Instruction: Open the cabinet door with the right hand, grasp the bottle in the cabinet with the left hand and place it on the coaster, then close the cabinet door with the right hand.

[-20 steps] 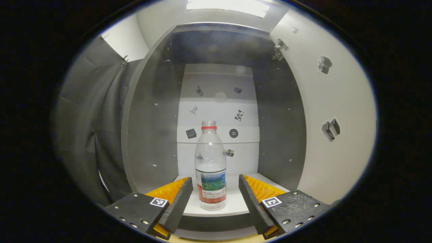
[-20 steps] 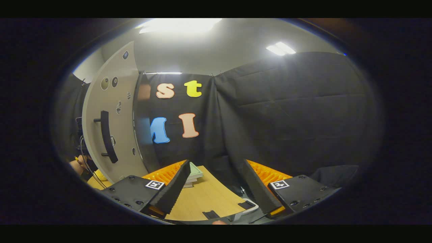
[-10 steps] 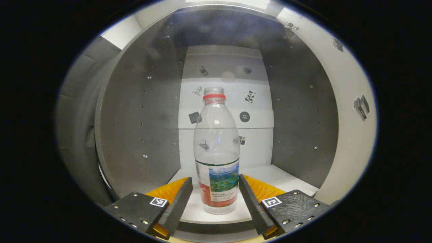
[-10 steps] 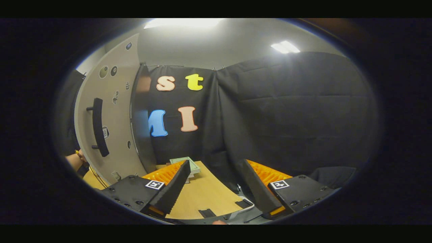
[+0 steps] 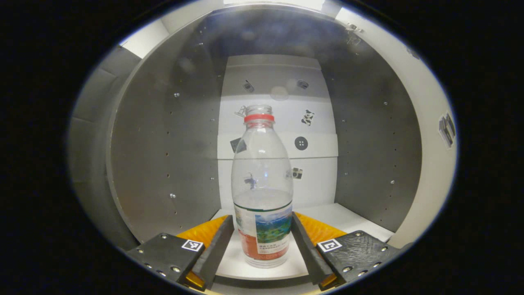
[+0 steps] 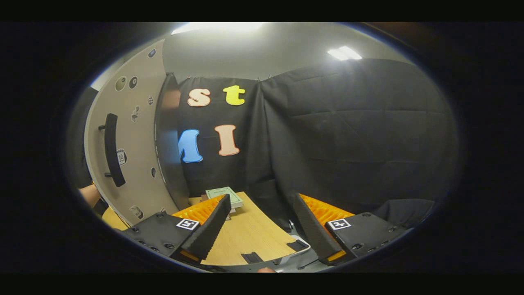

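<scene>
A clear plastic bottle (image 5: 262,184) with a red neck ring and a printed label stands upright on the white shelf (image 5: 352,219) of the open grey cabinet (image 5: 172,143). My left gripper (image 5: 262,229) is open, with one finger on each side of the bottle's label, very close to it or just touching. The open cabinet door (image 5: 434,164) stands at the right in the left gripper view. In the right gripper view the door's (image 6: 135,164) outer face carries a black handle (image 6: 110,149). My right gripper (image 6: 260,219) is open and holds nothing above the wooden table (image 6: 245,237).
A green flat stack (image 6: 224,196) lies on the table's far end, just right of the door. A person's hand (image 6: 88,194) shows past the door's left edge. Black clips and a white piece (image 6: 301,248) sit at the table's near edge.
My left gripper has moved forward into the cabinet, so the bottle now stands between its fingers. The right gripper view has shifted slightly; the door sits further left in it.
</scene>
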`<state>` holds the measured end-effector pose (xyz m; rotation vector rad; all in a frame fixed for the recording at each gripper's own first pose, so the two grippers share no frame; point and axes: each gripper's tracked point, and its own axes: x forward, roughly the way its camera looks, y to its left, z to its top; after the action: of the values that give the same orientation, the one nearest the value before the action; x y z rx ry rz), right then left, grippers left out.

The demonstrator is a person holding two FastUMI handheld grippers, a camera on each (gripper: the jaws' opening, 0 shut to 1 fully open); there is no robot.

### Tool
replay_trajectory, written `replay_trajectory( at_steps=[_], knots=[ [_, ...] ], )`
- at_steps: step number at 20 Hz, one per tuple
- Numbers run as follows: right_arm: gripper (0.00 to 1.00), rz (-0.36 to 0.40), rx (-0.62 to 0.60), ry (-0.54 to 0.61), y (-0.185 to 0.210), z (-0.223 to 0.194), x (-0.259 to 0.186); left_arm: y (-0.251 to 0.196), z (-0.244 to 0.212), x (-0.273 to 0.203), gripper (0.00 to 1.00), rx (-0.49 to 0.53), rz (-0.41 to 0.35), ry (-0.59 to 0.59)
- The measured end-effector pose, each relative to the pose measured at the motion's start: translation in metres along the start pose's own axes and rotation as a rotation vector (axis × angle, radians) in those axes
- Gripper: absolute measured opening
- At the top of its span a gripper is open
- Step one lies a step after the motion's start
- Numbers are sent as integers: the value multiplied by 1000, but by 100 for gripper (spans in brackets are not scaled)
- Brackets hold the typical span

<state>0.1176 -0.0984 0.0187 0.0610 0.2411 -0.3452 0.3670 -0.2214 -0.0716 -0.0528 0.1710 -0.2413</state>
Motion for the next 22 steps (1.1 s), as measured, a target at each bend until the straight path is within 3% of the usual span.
replay_trajectory(
  at_steps=[1, 3, 13, 19, 20, 22],
  knots=[
    [98, -2, 2, -1, -1, -1, 0, 0, 2, 0, 83, 1, 3, 1],
    [98, -2, 10, -4, -2, 0, 0, 3, 3, -6, 71, -2, 3, 8],
    [95, 85, 6, -26, 33, 4, 14, 46, 32, -106, 71, 0, -6, -88],
    [98, 162, -10, -43, 67, 7, 21, 85, -4, -178, 76, 76, 26, -58],
    [98, 168, -11, -39, 70, 6, 21, 90, -13, -188, 71, 75, 29, -46],
    [95, 166, -26, -38, 74, 5, 24, 104, -31, -208, 71, 67, 45, -22]
  ],
)
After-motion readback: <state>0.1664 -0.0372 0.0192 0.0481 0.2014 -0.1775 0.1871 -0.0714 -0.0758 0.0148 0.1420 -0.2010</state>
